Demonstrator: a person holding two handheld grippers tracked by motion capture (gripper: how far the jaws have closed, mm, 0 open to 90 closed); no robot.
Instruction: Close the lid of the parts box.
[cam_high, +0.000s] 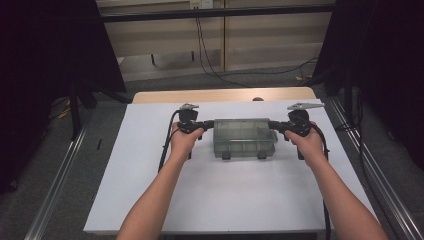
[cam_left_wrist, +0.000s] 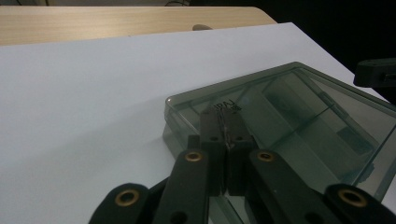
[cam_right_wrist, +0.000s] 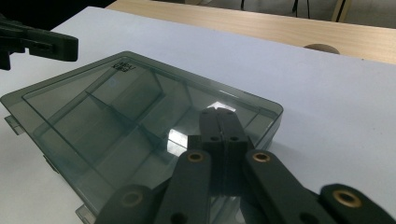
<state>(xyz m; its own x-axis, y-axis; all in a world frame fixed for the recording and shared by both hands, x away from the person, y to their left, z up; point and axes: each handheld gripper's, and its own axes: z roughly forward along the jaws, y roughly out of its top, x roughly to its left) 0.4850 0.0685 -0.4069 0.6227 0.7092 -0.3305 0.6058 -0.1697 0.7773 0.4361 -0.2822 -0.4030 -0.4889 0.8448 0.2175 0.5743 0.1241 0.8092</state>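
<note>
Both forearms are bare, no sleeves. Each black gripper, left (cam_high: 206, 123) and right (cam_high: 272, 125), has brass-ringed pivots, a grey three-cornered top plate and a trailing black cable.

A: What carries everything?
B: A tabletop (cam_high: 150, 200), covered by a white sheet (cam_high: 240, 195); bare wood shows along its far edge.
A: And what lies on it?
B: A smoky clear box (cam_high: 244, 137) with inner dividers, lid shut, flat on the sheet near the middle, towards the far side.
</note>
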